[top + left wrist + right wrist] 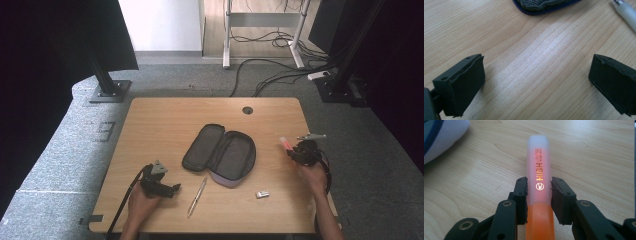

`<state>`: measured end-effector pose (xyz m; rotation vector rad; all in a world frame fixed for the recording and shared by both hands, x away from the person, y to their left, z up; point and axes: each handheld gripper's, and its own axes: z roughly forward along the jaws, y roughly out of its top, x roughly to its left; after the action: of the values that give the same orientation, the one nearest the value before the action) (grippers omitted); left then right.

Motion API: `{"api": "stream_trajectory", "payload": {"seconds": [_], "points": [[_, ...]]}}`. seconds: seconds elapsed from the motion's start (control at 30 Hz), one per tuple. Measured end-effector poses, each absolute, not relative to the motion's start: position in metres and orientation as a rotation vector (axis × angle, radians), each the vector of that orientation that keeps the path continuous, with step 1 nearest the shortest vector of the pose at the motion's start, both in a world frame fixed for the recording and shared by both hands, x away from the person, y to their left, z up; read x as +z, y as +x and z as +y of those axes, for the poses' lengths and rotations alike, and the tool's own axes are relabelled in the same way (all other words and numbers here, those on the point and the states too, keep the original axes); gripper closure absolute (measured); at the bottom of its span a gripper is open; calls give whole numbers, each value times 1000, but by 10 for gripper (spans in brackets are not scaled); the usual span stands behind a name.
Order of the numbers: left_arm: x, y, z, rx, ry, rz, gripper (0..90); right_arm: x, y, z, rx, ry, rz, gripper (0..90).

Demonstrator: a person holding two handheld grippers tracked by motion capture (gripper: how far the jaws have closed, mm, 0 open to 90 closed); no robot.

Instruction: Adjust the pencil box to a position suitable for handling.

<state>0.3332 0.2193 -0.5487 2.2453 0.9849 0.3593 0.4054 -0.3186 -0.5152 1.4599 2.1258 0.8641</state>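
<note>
An orange highlighter with a frosted cap lies between the pads of my right gripper, which is shut on its barrel just past the cap's edge. From above, the highlighter sticks out up and left of the right gripper near the table's right edge. An open grey pencil case lies in the middle of the table. My left gripper rests at the front left, jaws wide apart over bare wood, open with nothing between them.
A white pen lies just right of the left gripper, its tip showing in the left gripper view. A small white item sits in front of the case. A silver pen lies beyond the right hand. A cable hole marks the far side.
</note>
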Motion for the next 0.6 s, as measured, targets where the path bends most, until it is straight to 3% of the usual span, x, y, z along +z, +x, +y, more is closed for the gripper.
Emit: {"api": "stream_trajectory", "payload": {"seconds": [0.6], "points": [[-549,333,219,360,2245,985,5,-489,400,-306,933,1384,2157,658]]}}
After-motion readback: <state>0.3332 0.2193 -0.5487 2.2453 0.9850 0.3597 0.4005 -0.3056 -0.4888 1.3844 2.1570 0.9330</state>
